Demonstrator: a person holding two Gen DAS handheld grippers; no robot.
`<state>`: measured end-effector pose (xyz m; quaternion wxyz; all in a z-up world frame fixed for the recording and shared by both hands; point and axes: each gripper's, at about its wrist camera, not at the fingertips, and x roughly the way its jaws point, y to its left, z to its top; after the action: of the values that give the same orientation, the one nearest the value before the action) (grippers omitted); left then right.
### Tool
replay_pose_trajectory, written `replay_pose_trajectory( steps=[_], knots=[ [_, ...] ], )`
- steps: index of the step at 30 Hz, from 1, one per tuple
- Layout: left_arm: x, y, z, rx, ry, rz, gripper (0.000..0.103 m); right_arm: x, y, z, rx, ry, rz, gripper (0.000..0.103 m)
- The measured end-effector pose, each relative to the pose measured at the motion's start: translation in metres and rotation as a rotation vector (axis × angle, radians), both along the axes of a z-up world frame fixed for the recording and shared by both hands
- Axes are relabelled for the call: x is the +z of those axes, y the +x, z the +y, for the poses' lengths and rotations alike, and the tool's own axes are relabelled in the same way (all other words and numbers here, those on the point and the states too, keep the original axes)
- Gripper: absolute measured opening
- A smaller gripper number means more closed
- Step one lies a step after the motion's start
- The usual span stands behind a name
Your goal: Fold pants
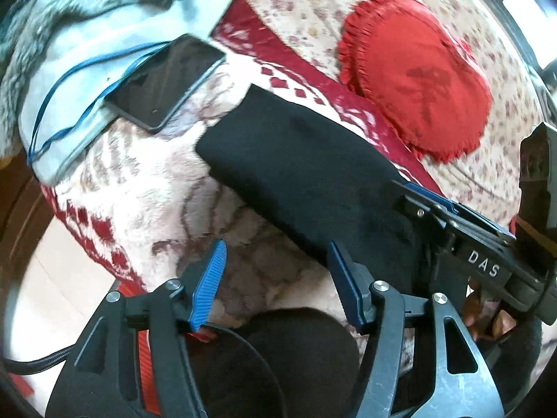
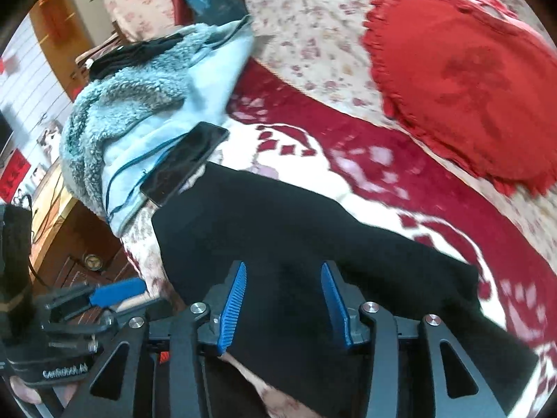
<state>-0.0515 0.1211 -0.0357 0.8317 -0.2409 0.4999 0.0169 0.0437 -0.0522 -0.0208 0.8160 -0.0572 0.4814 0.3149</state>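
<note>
Nearest our lenses are the blue pads of our two tools: the left hand-held gripper [image 1: 275, 282] stands with its jaws apart and nothing between them, poised over the cream and red blanket [image 1: 146, 202] just beside the near edge of the pants [image 1: 296, 167]. Moving rightward, the right hand-held gripper [image 2: 283, 303] also has its jaws parted, hovering over the black cloth without pinching it; no pad presses on fabric that we can see. The pants lie on the bed as a long, narrow black band, which we judge to be the legs already laid one on the other, so the lengthwise fold looks done. What we think remains is folding the band across its length into a compact packet. At the far left end a phone [image 1: 167, 83] rests on a pale blue fleece jacket [image 1: 87, 35], near the pants' end; further right a red fringed cushion [image 1: 417, 80] sits well apart.
</note>
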Motion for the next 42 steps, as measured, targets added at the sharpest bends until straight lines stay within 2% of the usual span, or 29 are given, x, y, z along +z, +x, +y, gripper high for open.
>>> replay_pose_trajectory(
  steps=[12,20,24,26,27,31,32,33,34,37,42],
  knots=[
    [-0.018,0.019,0.018,0.079,-0.123,0.026,0.060,-0.004,0.036,0.052,0.095,-0.021,0.002,0.047],
    [-0.032,0.036,0.016,0.094,-0.146,0.046,0.060,-0.016,0.062,0.086,0.199,-0.025,-0.008,0.053],
    [-0.037,0.042,0.015,0.095,-0.156,0.055,0.065,-0.031,0.070,0.099,0.261,-0.077,0.006,0.055],
    [-0.038,0.045,0.014,0.088,-0.157,0.058,0.072,-0.037,0.071,0.104,0.287,-0.090,0.001,0.055],
    [-0.039,0.046,0.013,0.084,-0.160,0.058,0.076,-0.040,0.072,0.104,0.291,-0.083,0.005,0.055],
    [-0.038,0.051,0.008,0.062,-0.124,0.071,0.076,-0.050,0.082,0.100,0.269,0.024,0.071,0.054],
    [-0.037,0.051,0.008,0.065,-0.128,0.065,0.074,-0.052,0.084,0.097,0.260,0.059,0.083,0.049],
    [-0.035,0.050,0.010,0.068,-0.133,0.054,0.057,-0.053,0.084,0.095,0.253,0.080,0.089,0.047],
    [-0.033,0.050,0.010,0.059,-0.150,0.033,0.033,-0.053,0.084,0.092,0.244,0.100,0.095,0.044],
    [-0.019,0.050,0.007,0.039,-0.135,-0.016,0.023,-0.045,0.083,0.079,0.207,0.164,0.116,0.040],
    [0.019,0.041,-0.015,-0.031,-0.081,-0.142,0.020,0.000,0.069,0.023,0.078,0.273,0.051,0.040]
  ],
)
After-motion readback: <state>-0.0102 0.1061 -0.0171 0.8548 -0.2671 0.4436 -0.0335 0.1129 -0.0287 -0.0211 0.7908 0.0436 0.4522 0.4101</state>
